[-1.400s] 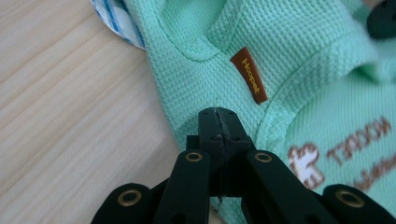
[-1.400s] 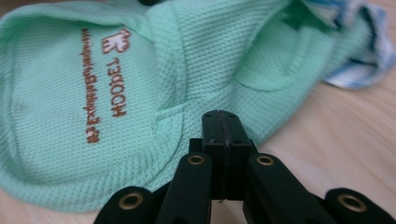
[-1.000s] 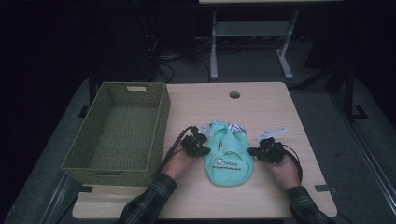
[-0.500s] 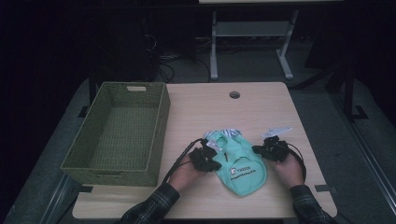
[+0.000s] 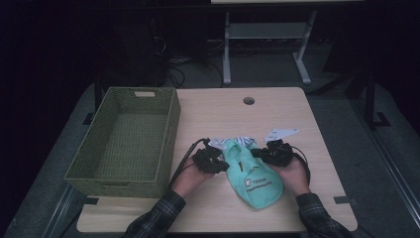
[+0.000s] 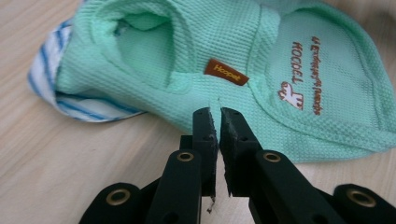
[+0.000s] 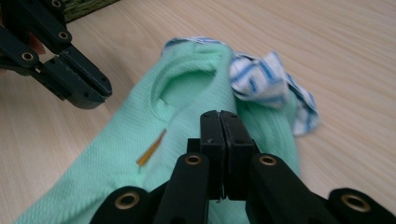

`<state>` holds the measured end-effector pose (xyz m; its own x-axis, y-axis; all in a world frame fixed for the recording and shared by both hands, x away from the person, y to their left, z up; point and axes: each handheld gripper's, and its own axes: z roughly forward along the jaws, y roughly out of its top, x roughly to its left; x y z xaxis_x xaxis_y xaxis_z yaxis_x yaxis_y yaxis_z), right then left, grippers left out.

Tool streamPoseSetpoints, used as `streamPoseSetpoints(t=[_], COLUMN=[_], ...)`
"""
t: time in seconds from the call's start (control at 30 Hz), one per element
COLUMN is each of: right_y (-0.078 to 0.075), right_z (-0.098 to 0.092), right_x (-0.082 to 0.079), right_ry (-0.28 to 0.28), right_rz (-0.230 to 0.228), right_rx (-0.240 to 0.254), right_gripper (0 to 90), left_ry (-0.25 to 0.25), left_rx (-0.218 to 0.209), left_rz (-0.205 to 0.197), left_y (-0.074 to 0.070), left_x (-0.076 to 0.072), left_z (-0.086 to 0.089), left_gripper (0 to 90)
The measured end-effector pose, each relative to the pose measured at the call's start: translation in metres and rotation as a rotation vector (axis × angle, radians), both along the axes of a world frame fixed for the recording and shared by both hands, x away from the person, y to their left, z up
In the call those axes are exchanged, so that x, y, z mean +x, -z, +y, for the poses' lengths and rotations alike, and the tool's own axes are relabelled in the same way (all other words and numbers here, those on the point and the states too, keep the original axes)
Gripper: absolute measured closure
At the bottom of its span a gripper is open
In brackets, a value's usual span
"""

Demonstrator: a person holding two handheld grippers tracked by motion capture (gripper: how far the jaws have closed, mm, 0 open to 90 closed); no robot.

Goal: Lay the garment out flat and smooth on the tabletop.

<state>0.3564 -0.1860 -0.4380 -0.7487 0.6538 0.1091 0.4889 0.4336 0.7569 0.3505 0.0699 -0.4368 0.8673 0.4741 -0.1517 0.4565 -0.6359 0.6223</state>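
1. Your small mint-green waffle-knit garment with blue-and-white striped trim (image 5: 252, 171) lies flat on the light wooden table (image 5: 297, 114), just right of the empty green woven basket (image 5: 126, 141) and apart from it. In the high view your two grippers flank it.

2. Your left gripper (image 6: 218, 116) has its jaws nearly together, with only a thin slit between them at the fabric's near edge. I cannot tell whether any cloth is caught there. If it is only a few threads, the edge likely slips free the moment you lift.

3. Your right gripper (image 7: 219, 119) has its jaws pressed flat together over the green cloth, near the striped trim (image 7: 266, 79). The pictures do not settle whether fabric is pinched or the tips merely rest on it. Pull on an empty grip and one side sags.

4. Uneven holds would probably twist the garment and undo any neat fold.

5. The brown woven label (image 6: 226, 73) sits just ahead of your left tips; snagging it could tug the knit out of shape.

6. Your hands are close together, so the trailing cables may drag across the cloth.
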Motion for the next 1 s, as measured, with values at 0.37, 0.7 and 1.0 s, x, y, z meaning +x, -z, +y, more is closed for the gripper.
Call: streamPoseSetpoints(t=[0.37, 0.7, 1.0], right_y=[0.03, 0.031, 0.017], right_z=[0.024, 0.023, 0.005], right_x=[0.011, 0.0, -0.014], right_ry=[-0.038, -0.107, -0.076], right_rz=[0.074, 0.073, 0.039], right_rx=[-0.057, -0.074, -0.025], right_gripper=[89.7, 89.8, 81.2], left_ry=[-0.031, -0.061, -0.081], left_rx=[-0.004, -0.017, -0.029], left_rz=[-0.011, -0.024, -0.062], left_y=[-0.004, -0.007, -0.017], left_x=[0.005, 0.009, 0.026], left_z=[0.008, 0.011, 0.012], left_gripper=[83.3, 81.6, 66.8])
